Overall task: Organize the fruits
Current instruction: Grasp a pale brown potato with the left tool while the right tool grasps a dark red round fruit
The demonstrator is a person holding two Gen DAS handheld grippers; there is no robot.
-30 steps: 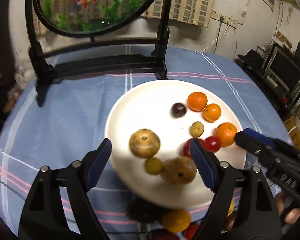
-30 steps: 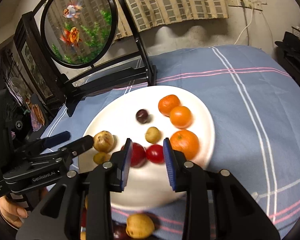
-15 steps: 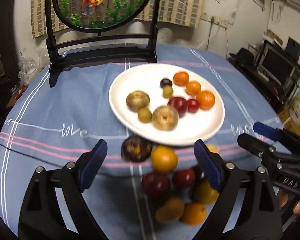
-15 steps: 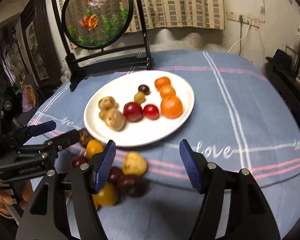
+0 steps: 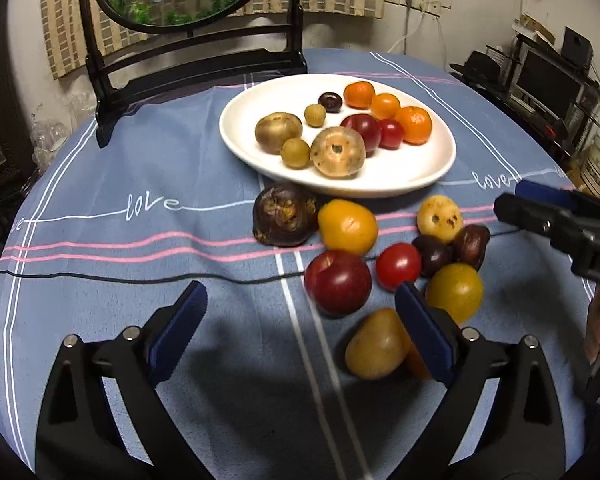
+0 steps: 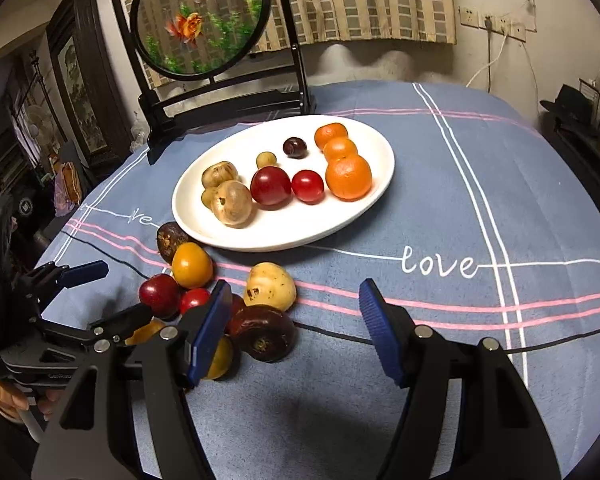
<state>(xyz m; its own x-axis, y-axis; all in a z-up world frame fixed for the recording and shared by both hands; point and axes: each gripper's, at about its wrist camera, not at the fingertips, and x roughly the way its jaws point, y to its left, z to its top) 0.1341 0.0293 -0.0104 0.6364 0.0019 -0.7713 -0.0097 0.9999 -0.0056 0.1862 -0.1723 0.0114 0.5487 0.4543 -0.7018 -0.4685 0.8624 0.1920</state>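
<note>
A white plate (image 5: 420,176) (image 6: 340,224) holds three oranges (image 6: 348,176), red plums, brown and small green fruits. In front of it a loose pile lies on the cloth: a dark brown fruit (image 5: 284,214), a yellow-orange one (image 5: 348,226), a red plum (image 5: 338,282) and several more. My left gripper (image 5: 300,316) hovers just short of the plum with its jaws opening and only cloth between them. My right gripper (image 6: 294,290) is open beside a pale fruit (image 6: 270,286) and a dark fruit (image 6: 262,332), gripping nothing.
A round goldfish screen on a black stand (image 6: 204,20) rises behind the plate. The blue cloth with "love" lettering (image 6: 440,266) covers the round table. Shelves and a monitor (image 5: 548,80) stand off the right edge. A hand (image 6: 4,400) holds the left gripper.
Both grippers have drawn back from over the plate to the loose pile. The right jaws, narrow around a small red tomato on the plate, spread apart. The left jaws widened.
</note>
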